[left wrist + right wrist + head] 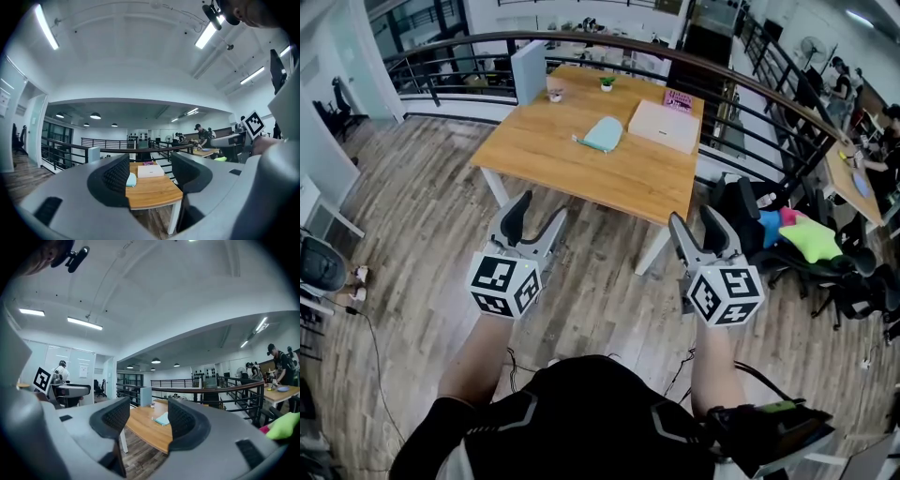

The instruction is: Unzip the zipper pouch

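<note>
I held my left hand-held gripper (542, 214) and my right hand-held gripper (694, 220) level above the wooden floor (422, 216), short of the worktop (581, 169). Both had their jaws wide apart with nothing between the pads, and through each gap I saw only the worktop beyond. The zipper pouch (603, 133), pale teal, lay flat toward the far side of the worktop, well apart from both hand-held grippers. A flat white box (664, 125) lay near it on the right, with a pink item (678, 98) behind that box. A small potted plant (607, 82) stood near the far edge.
</note>
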A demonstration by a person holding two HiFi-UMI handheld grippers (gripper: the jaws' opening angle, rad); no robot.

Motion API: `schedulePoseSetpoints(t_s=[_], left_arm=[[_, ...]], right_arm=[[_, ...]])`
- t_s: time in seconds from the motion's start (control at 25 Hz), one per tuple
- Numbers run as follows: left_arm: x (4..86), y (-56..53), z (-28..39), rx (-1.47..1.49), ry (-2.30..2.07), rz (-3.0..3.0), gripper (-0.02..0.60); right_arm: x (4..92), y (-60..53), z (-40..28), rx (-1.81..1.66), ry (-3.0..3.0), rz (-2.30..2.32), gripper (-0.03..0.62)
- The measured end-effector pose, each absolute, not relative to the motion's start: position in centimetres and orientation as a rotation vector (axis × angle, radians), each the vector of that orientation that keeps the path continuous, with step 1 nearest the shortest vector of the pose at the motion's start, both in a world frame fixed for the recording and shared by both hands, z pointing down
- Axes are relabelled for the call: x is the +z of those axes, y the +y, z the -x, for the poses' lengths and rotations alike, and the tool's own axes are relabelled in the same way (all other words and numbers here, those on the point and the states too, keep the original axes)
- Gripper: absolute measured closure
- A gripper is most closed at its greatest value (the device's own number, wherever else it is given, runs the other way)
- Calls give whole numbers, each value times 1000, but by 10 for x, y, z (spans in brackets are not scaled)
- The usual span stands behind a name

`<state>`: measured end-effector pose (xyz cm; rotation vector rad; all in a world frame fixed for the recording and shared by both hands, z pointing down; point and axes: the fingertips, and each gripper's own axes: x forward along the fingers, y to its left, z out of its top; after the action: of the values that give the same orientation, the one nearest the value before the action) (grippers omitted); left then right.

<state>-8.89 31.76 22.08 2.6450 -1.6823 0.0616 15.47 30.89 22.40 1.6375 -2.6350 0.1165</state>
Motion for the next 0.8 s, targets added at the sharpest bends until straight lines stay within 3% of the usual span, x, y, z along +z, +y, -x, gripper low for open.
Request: schedulePoseSetpoints(t_s=[0.8], left_arm=[[234,282,31,144,-1731,-2652,298]], right_arm=[[248,267,-212,120,-2673,-1580,295]])
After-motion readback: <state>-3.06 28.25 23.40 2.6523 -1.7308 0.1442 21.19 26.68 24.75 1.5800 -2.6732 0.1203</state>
